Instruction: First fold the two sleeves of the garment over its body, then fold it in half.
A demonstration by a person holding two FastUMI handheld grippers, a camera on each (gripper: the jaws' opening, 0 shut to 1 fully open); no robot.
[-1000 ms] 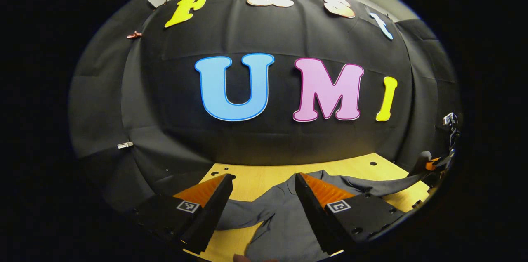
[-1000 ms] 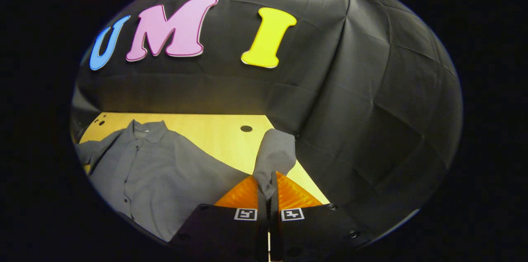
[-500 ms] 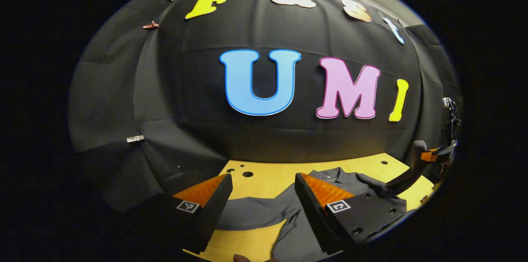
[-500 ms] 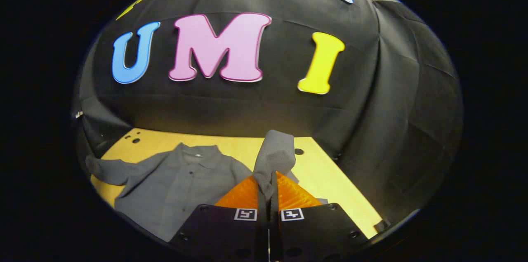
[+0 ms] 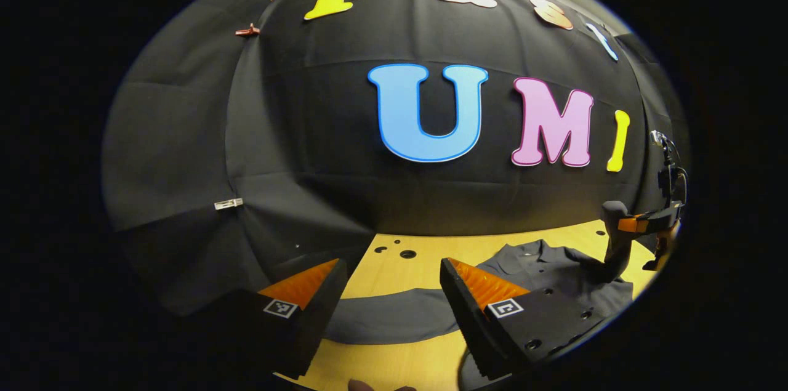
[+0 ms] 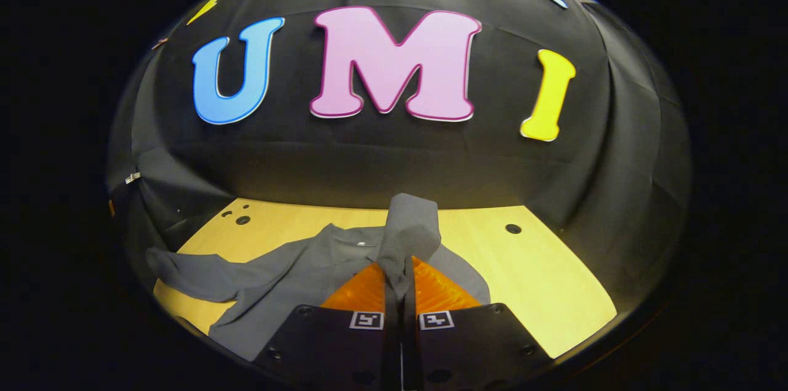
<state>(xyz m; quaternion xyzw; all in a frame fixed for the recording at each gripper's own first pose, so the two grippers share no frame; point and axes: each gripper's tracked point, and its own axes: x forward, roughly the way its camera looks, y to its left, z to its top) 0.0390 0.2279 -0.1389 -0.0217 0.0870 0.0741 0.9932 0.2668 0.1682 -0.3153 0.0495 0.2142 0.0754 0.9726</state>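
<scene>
While aimed mostly at the black booth wall, takes in, in the left gripper view, the left gripper low over the yellow table, jaws spread wide and holding nothing. Just beyond the fingertips, flat across the wood: the left sleeve of the grey garment, body off to the right. Farther right, above that body: the right gripper, lifting a strip of grey cloth. Turning to the right gripper view, finds the right gripper clamped tight on the right sleeve, cuff standing up out of the closed jaws, collar and body spread directly beyond, left sleeve trailing off to the left. Judged to be the first step, mid-way: right sleeve being carried over the body, not yet laid down. Next calls for lowering the cuff onto the chest and letting go, then closing the open gripper on the flat sleeve. Compared with a second ago: shirt body now centred under the held cuff rather than off to the left, and flat sleeve now straight ahead of the open fingers.
</scene>
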